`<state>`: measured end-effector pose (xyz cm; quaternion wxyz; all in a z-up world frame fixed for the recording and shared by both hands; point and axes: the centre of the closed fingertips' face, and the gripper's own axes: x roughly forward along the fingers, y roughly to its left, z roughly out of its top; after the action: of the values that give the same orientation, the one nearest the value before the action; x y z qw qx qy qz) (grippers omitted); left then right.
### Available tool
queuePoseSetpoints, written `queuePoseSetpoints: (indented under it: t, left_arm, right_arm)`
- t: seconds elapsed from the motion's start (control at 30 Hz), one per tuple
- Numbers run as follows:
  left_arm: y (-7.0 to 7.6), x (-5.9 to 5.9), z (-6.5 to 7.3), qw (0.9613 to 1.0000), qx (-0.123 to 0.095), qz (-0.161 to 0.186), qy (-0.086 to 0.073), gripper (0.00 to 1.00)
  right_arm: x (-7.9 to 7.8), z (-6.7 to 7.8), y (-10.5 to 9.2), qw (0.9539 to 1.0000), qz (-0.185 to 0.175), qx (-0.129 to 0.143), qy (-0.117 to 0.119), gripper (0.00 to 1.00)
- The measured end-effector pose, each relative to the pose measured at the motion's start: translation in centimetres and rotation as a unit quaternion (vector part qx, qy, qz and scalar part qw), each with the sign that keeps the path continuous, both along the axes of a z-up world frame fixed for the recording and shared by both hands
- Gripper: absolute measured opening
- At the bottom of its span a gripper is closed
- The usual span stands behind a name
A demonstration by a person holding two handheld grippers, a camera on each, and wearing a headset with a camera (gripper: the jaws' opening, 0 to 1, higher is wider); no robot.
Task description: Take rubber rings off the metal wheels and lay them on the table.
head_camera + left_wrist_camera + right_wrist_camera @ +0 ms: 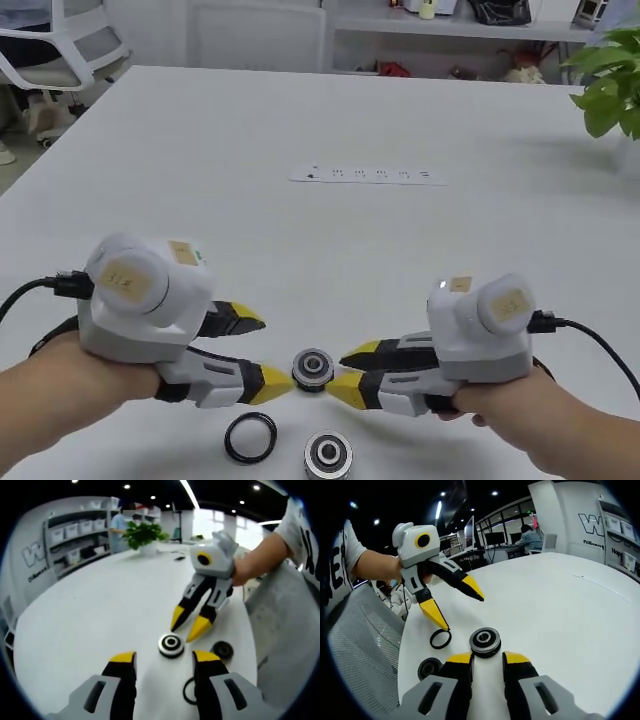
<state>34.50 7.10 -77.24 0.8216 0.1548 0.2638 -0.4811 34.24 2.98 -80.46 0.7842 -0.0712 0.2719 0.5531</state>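
Observation:
A metal wheel (313,367) with a dark rubber ring around it stands on the white table (320,230), near the front edge. My left gripper (270,353) is open wide just left of it, and its jaws (165,657) frame the wheel (171,645) from a short way back. My right gripper (343,372) is open on the other side, with its tips (488,658) right at the wheel (485,641) but not closed on it. A loose black rubber ring (250,437) lies flat nearer me. A second wheel (328,455) sits beside that ring.
A white power strip (367,176) lies mid-table. A potted plant (610,80) stands at the far right edge, and an office chair (60,50) at the far left. Shelves run along the back wall. A cable (590,345) trails from the right gripper.

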Motion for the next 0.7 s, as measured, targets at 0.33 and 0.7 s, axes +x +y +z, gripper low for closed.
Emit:
queuePoseSetpoints:
  t: [0.33,0.7]
  left_arm:
    - [-0.9,0.2,-0.6,1.0,0.003,-0.008,0.004,0.41]
    - [-2.3,0.1,-1.3,0.9997,0.008,-0.02,0.006,0.37]
  right_arm:
    - [-0.1,-0.3,0.5,1.0,0.003,0.0,-0.001,0.18]
    - [0.0,-0.4,0.5,1.0,-0.001,0.002,0.001,0.16]
